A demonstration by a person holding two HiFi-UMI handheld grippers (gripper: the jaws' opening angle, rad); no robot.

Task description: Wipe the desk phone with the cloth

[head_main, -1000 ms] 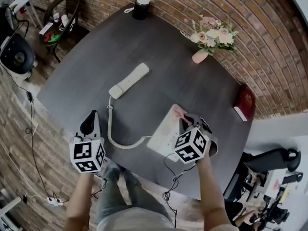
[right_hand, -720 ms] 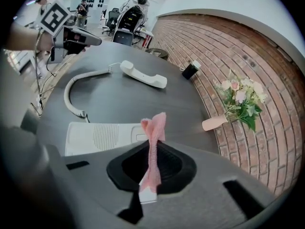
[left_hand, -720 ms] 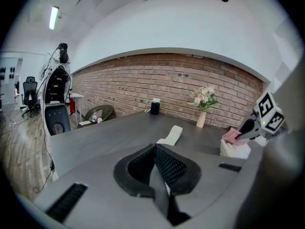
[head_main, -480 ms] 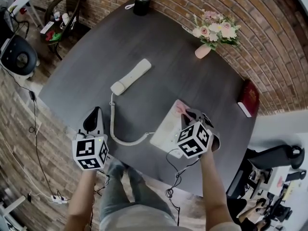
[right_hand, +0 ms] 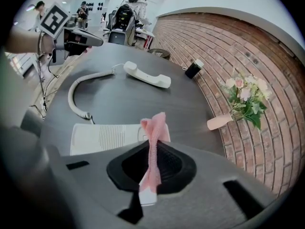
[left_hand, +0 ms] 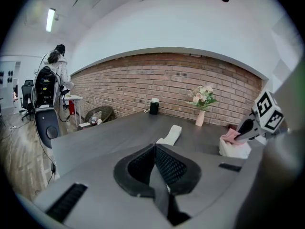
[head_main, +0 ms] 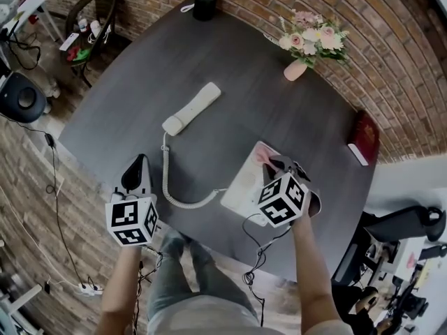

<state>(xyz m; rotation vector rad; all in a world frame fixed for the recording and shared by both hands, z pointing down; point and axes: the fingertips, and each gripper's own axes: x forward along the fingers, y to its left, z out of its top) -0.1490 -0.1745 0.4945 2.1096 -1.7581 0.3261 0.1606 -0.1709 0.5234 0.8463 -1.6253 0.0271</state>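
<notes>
First, right gripper (head_main: 271,166): we found its jaws pinched on the pink cloth, held over the near right part of the table.
cloth (right_hand: 155,125): it stood up from between those jaws as a narrow twisted strip, and its free end lay on the far corner of the desk phone.
desk phone (head_main: 243,190): the white base sat near the table's front edge, directly under the right gripper; its speaker grille showed in the right gripper view. The cradle was bare.
handset (head_main: 191,109): it lay off the base, flat on the table toward the middle, well apart from the base.
coiled cord (head_main: 170,187): it ran from the handset's near end in a curve down to the base's left side.
left gripper (left_hand: 155,151): we saw its jaws pressed together with nothing between them. It hung above the table's near left edge, left of the cord and touching neither cord nor phone.
table (head_main: 230,68): dark and rounded, set against a brick wall.
vase of flowers (head_main: 307,46): at the far right, close to the wall.
black cylinder (head_main: 204,4): white-topped, at the far edge.
red book (head_main: 364,139): on the right rim, beyond the phone.
</notes>
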